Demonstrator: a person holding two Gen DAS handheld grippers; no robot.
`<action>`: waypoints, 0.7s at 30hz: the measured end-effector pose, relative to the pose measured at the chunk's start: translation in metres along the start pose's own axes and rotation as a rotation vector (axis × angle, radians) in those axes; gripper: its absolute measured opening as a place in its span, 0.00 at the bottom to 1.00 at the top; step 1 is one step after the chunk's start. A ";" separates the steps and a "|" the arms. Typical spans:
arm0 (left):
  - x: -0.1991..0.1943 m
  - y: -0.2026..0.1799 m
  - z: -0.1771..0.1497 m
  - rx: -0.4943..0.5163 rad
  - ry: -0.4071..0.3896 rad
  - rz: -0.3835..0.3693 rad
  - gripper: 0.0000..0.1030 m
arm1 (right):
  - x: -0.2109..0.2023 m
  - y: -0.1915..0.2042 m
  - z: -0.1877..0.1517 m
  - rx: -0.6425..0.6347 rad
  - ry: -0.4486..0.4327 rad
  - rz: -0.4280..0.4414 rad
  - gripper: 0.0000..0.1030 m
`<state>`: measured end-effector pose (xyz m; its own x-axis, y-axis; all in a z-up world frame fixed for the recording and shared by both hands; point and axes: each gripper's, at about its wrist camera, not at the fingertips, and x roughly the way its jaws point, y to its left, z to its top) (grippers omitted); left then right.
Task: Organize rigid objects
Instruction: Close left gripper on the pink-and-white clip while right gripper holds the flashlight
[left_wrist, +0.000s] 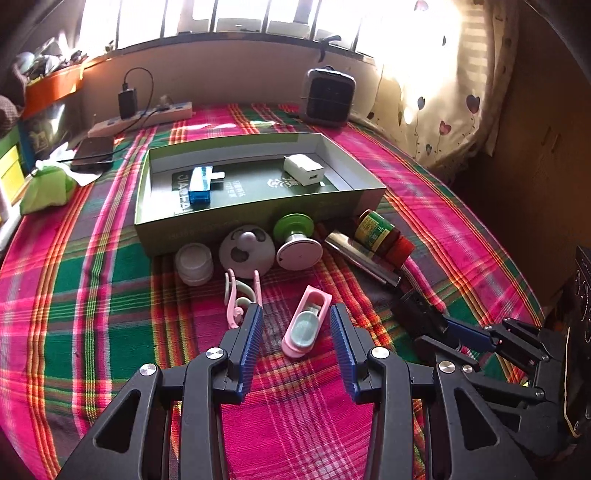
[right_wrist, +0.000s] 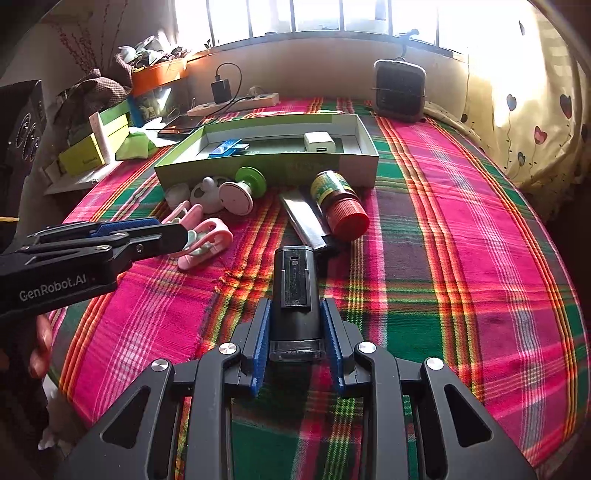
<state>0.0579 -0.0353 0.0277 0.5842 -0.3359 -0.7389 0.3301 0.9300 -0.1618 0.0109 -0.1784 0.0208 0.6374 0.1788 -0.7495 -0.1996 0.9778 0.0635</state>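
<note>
While the right gripper has its jaws clenched on the black device, which lies lengthwise on the plaid cloth in front of the green box, the left gripper is spread wide around the pink case, not yet touching it. Both items sit in front of the box, black device toward its right end, pink case nearer its middle. Likely best move: grip the device mid-body, lift it clear of the steel knife-like bar just beyond it, then set it flat inside the box; left should close square on the case's long sides. Count: inside the box 1 blue item, 1 white charger. Along the box front 1 white jar, 1 white round toy, 1 green-and-white knob, 1 red-capped bottle, 1 bar. 1 pink clip left of the case
</note>
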 end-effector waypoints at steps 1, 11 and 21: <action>0.002 -0.002 0.001 0.005 0.002 0.000 0.36 | -0.001 -0.002 -0.001 0.001 0.001 -0.001 0.28; 0.018 -0.013 0.004 0.063 0.031 0.026 0.36 | -0.006 -0.019 -0.006 0.024 -0.006 -0.009 0.28; 0.028 -0.023 -0.001 0.089 0.049 0.036 0.36 | -0.006 -0.022 -0.007 0.021 -0.016 -0.020 0.28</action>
<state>0.0661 -0.0655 0.0102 0.5605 -0.2932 -0.7745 0.3752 0.9236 -0.0780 0.0068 -0.2013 0.0194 0.6530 0.1612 -0.7400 -0.1716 0.9832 0.0627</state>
